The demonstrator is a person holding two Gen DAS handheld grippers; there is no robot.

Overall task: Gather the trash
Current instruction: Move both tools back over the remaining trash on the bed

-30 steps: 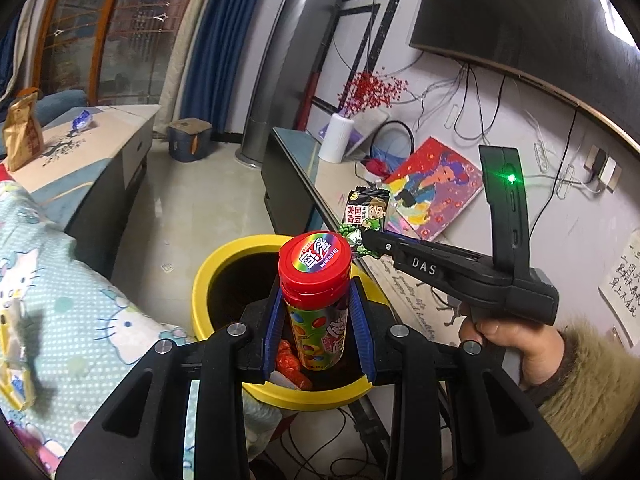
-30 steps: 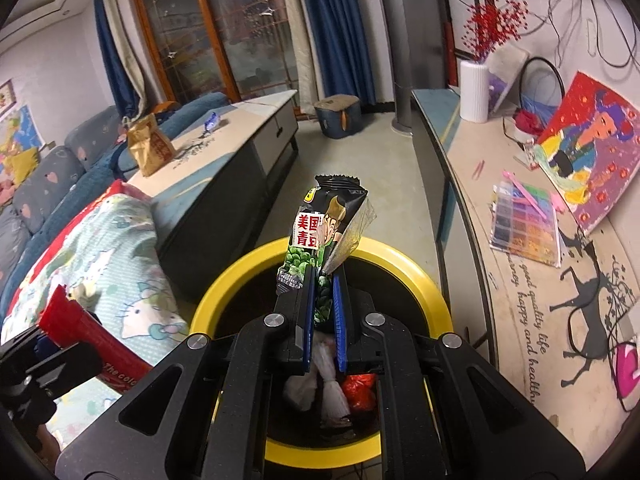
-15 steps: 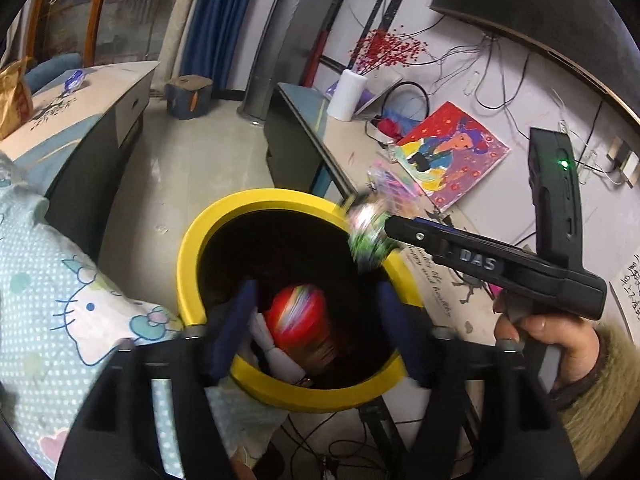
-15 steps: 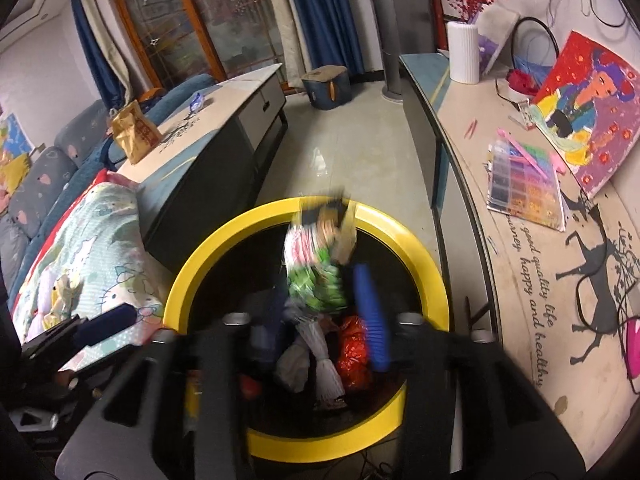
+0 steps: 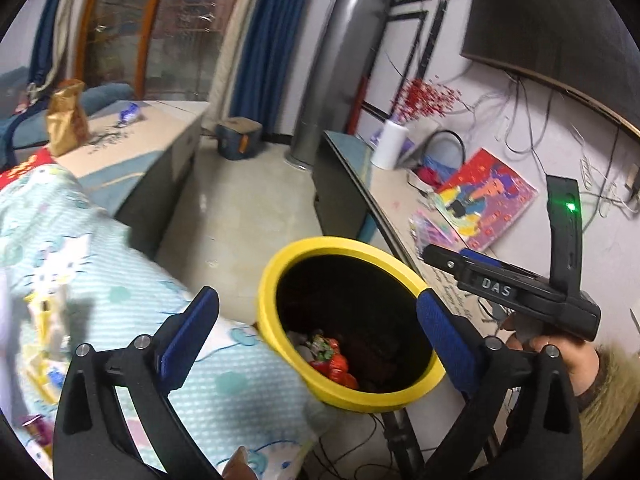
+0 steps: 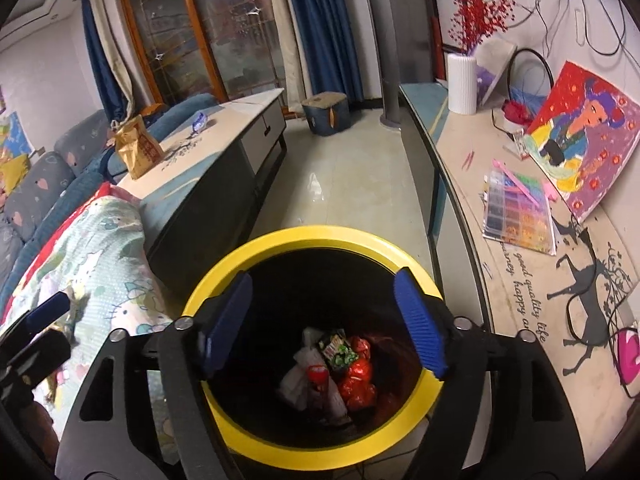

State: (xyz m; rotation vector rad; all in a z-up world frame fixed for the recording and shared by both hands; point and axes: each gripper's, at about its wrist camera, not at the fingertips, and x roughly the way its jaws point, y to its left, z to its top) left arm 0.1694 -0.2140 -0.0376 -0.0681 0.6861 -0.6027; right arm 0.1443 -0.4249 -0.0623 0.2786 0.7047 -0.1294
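- Far left, on the long low cabinet (image 6: 224,120), a gold snack bag (image 6: 138,152) stands upright and a small blue wrapper (image 6: 199,120) lies past it – both look like trash not yet collected.
- Nearer, the Hello Kitty blanket (image 5: 100,248) fills the left of the left wrist view; something yellow lies on it, too blurred to name.
- Left gripper (image 5: 316,312): a second ago it clamped a red-capped candy tube; now the jaws are opening, spread as wide as they go, with nothing between them. It sits off toward the left rim of the bin.
- Centre: the yellow-rimmed trash bin (image 6: 320,236). The candy tube (image 6: 318,374) now lies at the bottom, red cap up, among white wrappers and red foil.
- Right gripper (image 6: 324,324): its jaws are opening too, empty, hanging directly over the bin mouth. The green pea snack packet (image 6: 338,350) it pinched a second ago now rests on the heap below.
- Both drops land inside, nothing caught on the rim, so I judge this round done and both hands free for the next piece.
- Right: the side counter holds a painting (image 6: 580,136) and a colourful sheet (image 6: 520,216) – not obviously trash.
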